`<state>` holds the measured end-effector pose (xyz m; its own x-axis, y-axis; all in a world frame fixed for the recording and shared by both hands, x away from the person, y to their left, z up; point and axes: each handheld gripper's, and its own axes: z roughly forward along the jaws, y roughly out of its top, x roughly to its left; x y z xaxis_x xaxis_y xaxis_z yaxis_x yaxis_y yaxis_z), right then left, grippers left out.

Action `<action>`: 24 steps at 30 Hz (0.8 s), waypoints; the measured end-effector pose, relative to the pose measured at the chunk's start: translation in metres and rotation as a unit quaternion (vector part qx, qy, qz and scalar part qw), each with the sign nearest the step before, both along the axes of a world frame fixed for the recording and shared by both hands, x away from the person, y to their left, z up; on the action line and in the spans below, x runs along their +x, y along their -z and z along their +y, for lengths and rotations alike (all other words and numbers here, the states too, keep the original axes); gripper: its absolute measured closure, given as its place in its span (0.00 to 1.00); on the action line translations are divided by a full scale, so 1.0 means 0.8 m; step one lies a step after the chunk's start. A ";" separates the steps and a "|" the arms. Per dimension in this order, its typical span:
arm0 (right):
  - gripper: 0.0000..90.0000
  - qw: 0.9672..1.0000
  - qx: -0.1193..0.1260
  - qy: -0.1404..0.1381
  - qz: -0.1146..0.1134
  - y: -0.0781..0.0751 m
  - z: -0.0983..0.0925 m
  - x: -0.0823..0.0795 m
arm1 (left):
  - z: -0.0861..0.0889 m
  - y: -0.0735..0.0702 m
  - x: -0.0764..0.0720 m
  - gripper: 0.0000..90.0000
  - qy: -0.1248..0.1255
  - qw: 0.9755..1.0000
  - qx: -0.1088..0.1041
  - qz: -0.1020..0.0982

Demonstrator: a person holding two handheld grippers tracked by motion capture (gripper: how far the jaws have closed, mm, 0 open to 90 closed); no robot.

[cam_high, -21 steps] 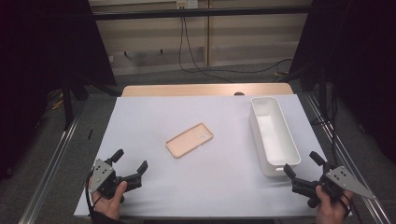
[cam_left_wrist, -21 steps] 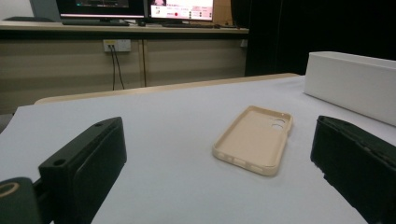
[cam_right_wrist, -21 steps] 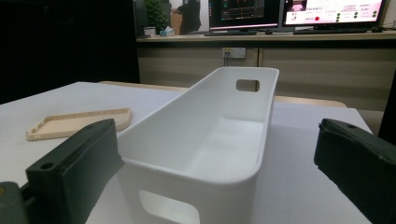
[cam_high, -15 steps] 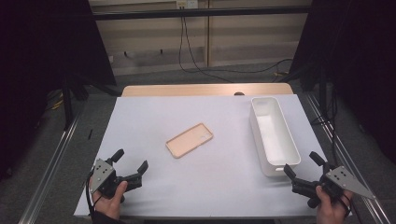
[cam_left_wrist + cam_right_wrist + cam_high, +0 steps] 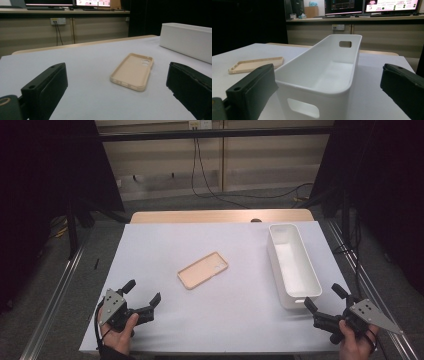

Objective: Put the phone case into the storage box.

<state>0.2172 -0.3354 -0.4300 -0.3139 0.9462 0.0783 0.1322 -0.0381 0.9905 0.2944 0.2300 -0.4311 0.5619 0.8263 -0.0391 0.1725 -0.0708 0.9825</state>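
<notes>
A beige phone case lies hollow side up near the middle of the white table; the left gripper view shows the phone case ahead between the jaws, well beyond them. A long white bin stands at the right, empty. My left gripper rests at the front left, open, holding nothing. My right gripper sits at the front right, open, just short of the bin's near end.
A wooden strip runs along the table's far edge. Metal rails flank both sides. Cables hang by the back wall, with monitors on a desk beyond.
</notes>
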 end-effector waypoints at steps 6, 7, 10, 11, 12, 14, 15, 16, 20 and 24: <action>0.00 1.000 -0.002 0.000 0.003 0.000 0.002 -0.002 | -0.003 -0.003 0.000 0.04 0.016 1.000 -0.002 0.007; 0.00 1.000 -0.002 0.000 0.004 0.000 0.002 -0.003 | -0.003 -0.004 0.000 0.04 0.017 1.000 -0.003 0.008; 0.00 1.000 -0.002 0.000 0.004 0.000 0.003 -0.002 | -0.004 -0.003 0.001 0.04 0.023 1.000 -0.008 0.016; 0.00 1.000 -0.004 -0.001 0.005 0.000 0.003 -0.001 | -0.006 -0.004 0.003 0.04 0.028 0.999 -0.007 0.018; 0.00 1.000 -0.004 -0.001 0.005 0.000 0.003 -0.001 | -0.006 -0.004 0.003 0.04 0.028 0.999 -0.007 0.018; 0.00 1.000 -0.001 0.000 0.004 0.000 0.003 -0.002 | -0.009 -0.005 0.007 0.05 0.038 0.999 -0.010 0.022; 0.00 1.000 -0.001 0.000 0.004 0.000 0.003 -0.002 | -0.011 -0.005 0.008 0.05 0.042 0.999 -0.010 0.024; 0.00 1.000 -0.001 0.000 0.004 0.000 0.002 -0.002 | -0.011 -0.005 0.008 0.05 0.042 0.999 -0.010 0.024; 0.00 1.000 -0.002 -0.001 0.004 0.000 0.002 -0.002 | -0.015 -0.005 0.012 0.05 0.057 0.998 -0.013 0.033; 0.00 1.000 -0.003 -0.001 0.004 0.000 0.003 -0.002 | -0.018 -0.005 0.018 0.05 0.069 0.997 -0.015 0.035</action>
<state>0.2155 -0.3331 -0.4301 -0.3160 0.9458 0.0744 0.1396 -0.0312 0.9897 0.3085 0.2160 -0.4267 0.6651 0.7393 -0.1056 0.2315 -0.0697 0.9703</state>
